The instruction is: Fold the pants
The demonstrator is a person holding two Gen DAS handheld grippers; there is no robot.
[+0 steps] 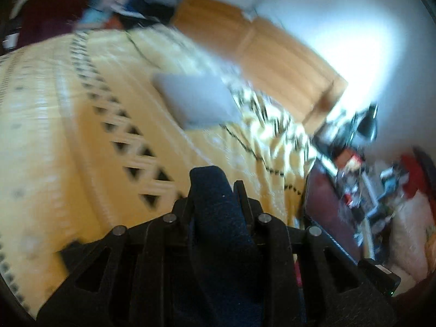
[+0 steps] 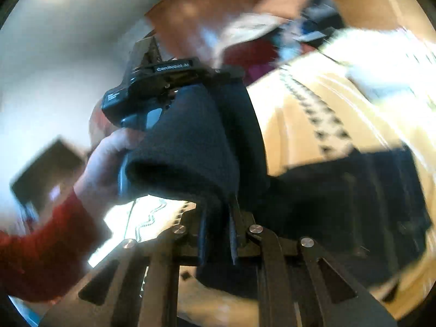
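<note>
The pants (image 1: 218, 218) are dark navy. In the left wrist view a fold of them stands up between the fingers of my left gripper (image 1: 214, 190), which is shut on the cloth above the cream bedspread (image 1: 81, 136). In the right wrist view my right gripper (image 2: 218, 207) is shut on another bunch of the pants (image 2: 190, 141), and more dark cloth (image 2: 354, 204) trails to the right over the bed. The left gripper's black body (image 2: 163, 81) sits just beyond, wrapped in the same cloth, held by a hand (image 2: 109, 158) in a red sleeve (image 2: 41, 259). Both views are blurred.
The bedspread has rows of black triangles. A flat grey rectangular thing (image 1: 196, 100) lies on it near the wooden headboard (image 1: 272, 54). A heap of mixed clothes (image 1: 130, 2) sits at the far end. Cluttered items (image 1: 368, 190) crowd the floor beside the bed.
</note>
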